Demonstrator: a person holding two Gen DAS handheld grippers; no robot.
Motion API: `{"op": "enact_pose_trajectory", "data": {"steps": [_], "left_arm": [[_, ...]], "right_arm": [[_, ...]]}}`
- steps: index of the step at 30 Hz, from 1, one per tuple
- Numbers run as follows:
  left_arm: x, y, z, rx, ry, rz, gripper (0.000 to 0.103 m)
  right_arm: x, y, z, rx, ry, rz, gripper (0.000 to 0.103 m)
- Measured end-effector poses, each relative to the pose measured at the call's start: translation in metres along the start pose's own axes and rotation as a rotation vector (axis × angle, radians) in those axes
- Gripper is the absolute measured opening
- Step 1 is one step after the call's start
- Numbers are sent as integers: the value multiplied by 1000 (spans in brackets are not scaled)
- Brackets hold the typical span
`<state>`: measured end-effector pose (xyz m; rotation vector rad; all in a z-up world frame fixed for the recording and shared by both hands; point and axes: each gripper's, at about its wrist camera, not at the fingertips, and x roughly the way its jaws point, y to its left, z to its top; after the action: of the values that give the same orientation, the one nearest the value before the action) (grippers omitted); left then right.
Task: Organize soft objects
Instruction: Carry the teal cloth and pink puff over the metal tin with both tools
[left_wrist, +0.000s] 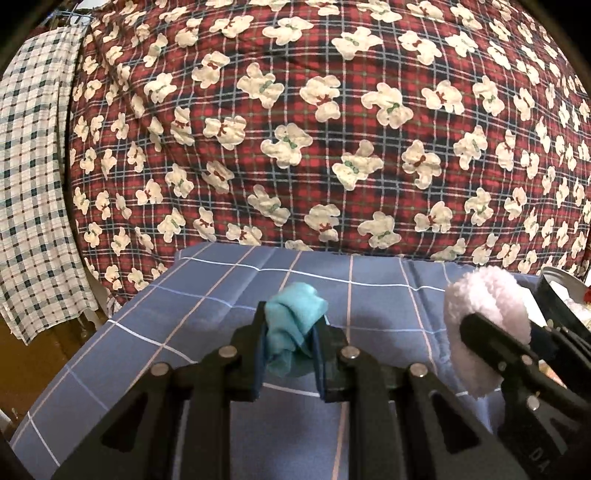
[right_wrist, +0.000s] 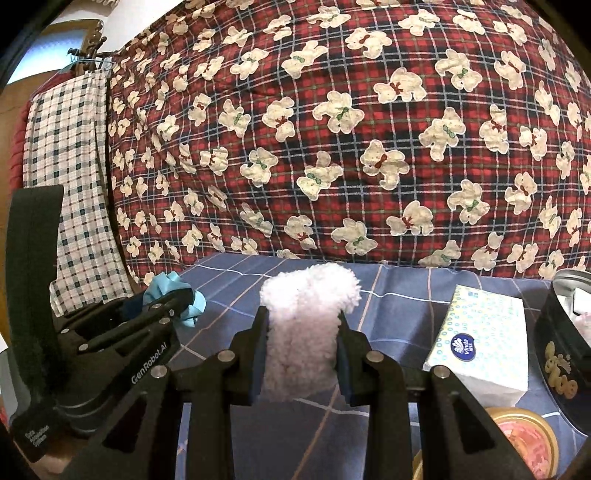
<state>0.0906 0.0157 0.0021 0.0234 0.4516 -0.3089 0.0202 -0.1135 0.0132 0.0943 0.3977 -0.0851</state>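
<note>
My left gripper (left_wrist: 290, 332) is shut on a bunched turquoise cloth (left_wrist: 293, 325) and holds it above the blue checked table cover (left_wrist: 221, 295). My right gripper (right_wrist: 303, 328) is shut on a fluffy pale pink soft piece (right_wrist: 304, 332), also held above the cover. In the left wrist view the pink piece (left_wrist: 484, 317) and the right gripper (left_wrist: 495, 332) are at the right. In the right wrist view the left gripper (right_wrist: 173, 299) with the turquoise cloth (right_wrist: 170, 291) is at the left.
A tissue pack (right_wrist: 480, 336) lies right of the pink piece. A black round tin (right_wrist: 565, 354) stands at the far right, with an orange-lidded round tin (right_wrist: 524, 439) in front. A red plaid bear-print quilt (right_wrist: 332, 129) rises behind the table; a checked cloth (right_wrist: 74, 184) hangs left.
</note>
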Motion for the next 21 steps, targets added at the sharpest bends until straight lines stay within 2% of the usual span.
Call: {"op": "enact_pose_trajectory", "data": {"steps": [21], "left_arm": [[-31, -27, -13, 8, -10, -7, 19]], "right_arm": [[-36, -11, -9, -28, -14, -14, 35]]}}
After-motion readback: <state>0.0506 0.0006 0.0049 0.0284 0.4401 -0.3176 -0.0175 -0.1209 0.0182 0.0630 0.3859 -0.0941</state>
